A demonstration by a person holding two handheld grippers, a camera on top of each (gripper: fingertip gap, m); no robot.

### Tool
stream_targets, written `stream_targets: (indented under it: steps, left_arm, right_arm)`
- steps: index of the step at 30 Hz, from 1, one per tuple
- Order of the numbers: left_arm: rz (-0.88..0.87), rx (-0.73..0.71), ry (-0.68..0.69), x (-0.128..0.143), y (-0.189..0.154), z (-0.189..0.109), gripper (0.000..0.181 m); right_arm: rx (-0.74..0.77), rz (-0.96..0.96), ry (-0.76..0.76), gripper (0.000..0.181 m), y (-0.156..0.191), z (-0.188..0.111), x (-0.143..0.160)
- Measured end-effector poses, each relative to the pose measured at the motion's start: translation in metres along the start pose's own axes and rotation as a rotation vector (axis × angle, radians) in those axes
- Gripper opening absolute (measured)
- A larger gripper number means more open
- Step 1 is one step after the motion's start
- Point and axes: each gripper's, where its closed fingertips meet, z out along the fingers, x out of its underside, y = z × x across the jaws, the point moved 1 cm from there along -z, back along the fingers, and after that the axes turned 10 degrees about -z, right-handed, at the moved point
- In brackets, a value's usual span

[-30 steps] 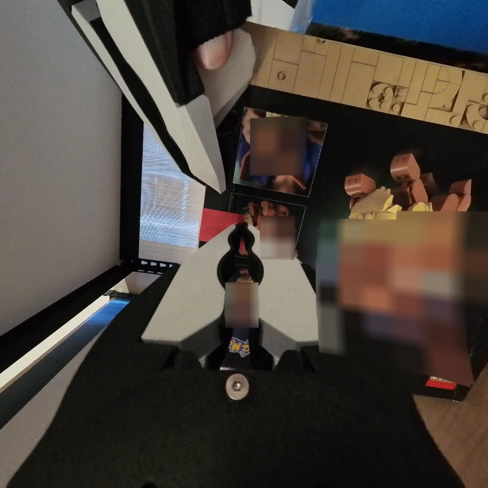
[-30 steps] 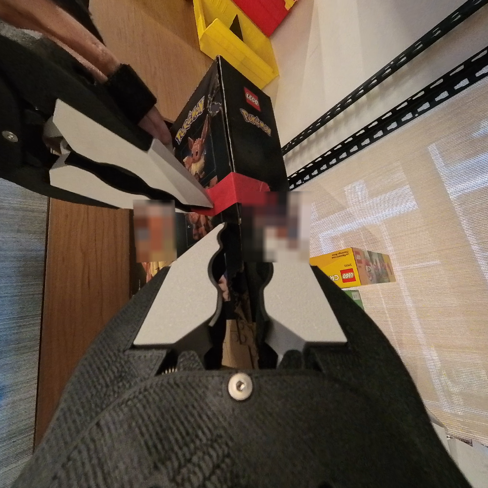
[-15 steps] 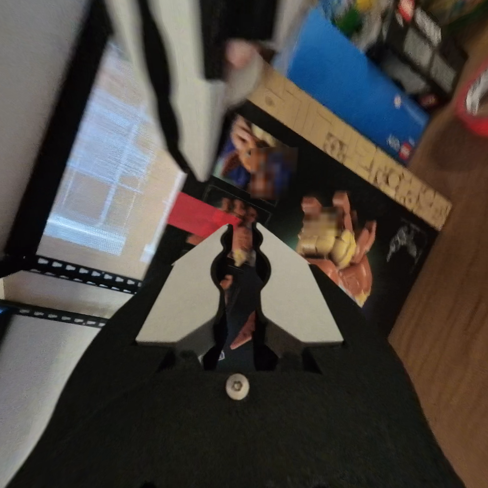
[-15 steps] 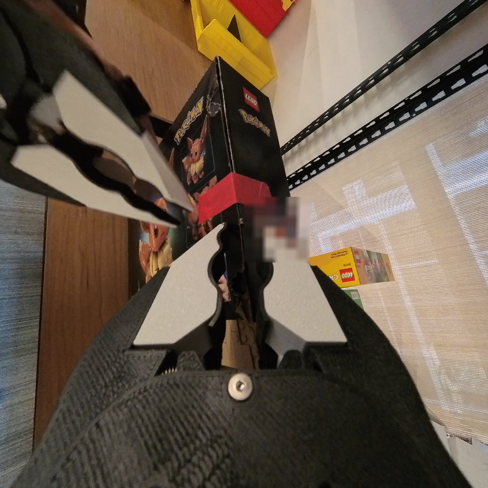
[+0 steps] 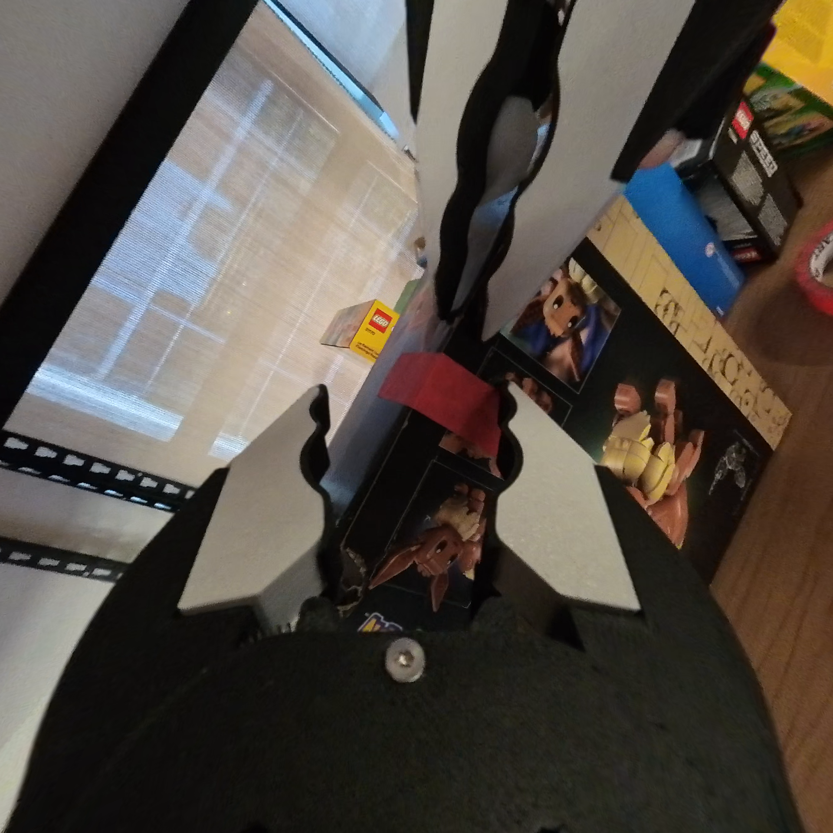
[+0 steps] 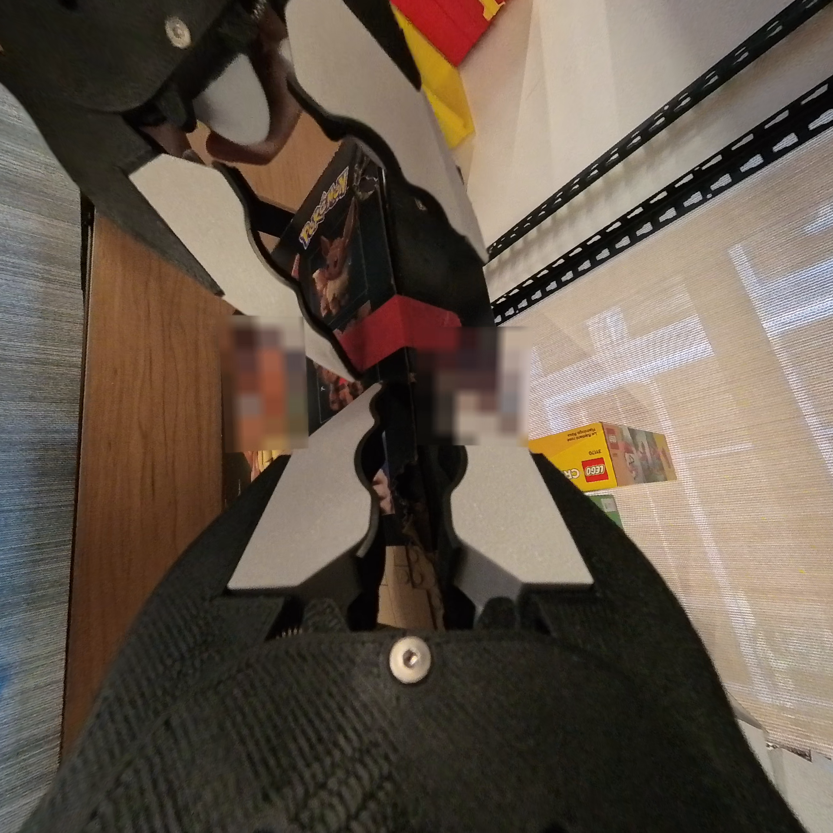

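A black toy-brick box [image 5: 599, 369] with a pictured brown creature stands on edge on the wooden table [image 5: 789, 563]. A strip of red tape [image 5: 437, 387] wraps its upper edge. My left gripper [image 5: 414, 392] is open, with its fingers on either side of the taped edge; I cannot tell if they touch. My right gripper [image 6: 405, 405] is shut on the box's narrow edge [image 6: 342, 252] just beyond the tape [image 6: 396, 329]. It shows from above in the left wrist view [image 5: 466, 324]. The left gripper [image 6: 419, 315] shows in the right wrist view, open around the box.
A small yellow box [image 6: 604, 459] lies by the window blind. A blue box [image 5: 685, 243] and a dark box [image 5: 748, 180] stand behind the black one. There is a red tape roll [image 5: 816, 279] at the right edge, black perforated rails [image 6: 631, 180] and a yellow-red bin [image 6: 441, 67]. The grippers are tip to tip, or close to it.
My left gripper has swung round from beside the box and opened; it now straddles the taped edge. The right gripper has kept its hold and has not moved.
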Motion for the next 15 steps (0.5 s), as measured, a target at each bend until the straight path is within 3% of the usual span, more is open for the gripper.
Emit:
stream_targets:
  steps: [2, 4, 11, 15]
  left_arm:
    - [0.001, 0.037, -0.008, 0.003, -0.004, 0.002, 0.079]
    - [0.017, 0.037, -0.036, 0.003, -0.003, 0.001, 0.071]
    - [0.053, 0.060, 0.033, 0.016, 0.000, 0.004, 0.094]
    - [0.057, 0.060, 0.068, 0.017, -0.002, 0.008, 0.096]
  right_arm:
    - [0.002, -0.002, 0.003, 0.019, 0.000, 0.000, 0.001]
    - [-0.002, 0.002, 0.003, 0.018, 0.000, 0.000, 0.000]
    - [0.002, -0.003, 0.005, 0.018, 0.000, 0.000, 0.000]
    - [0.006, -0.005, 0.004, 0.018, 0.000, 0.000, 0.001]
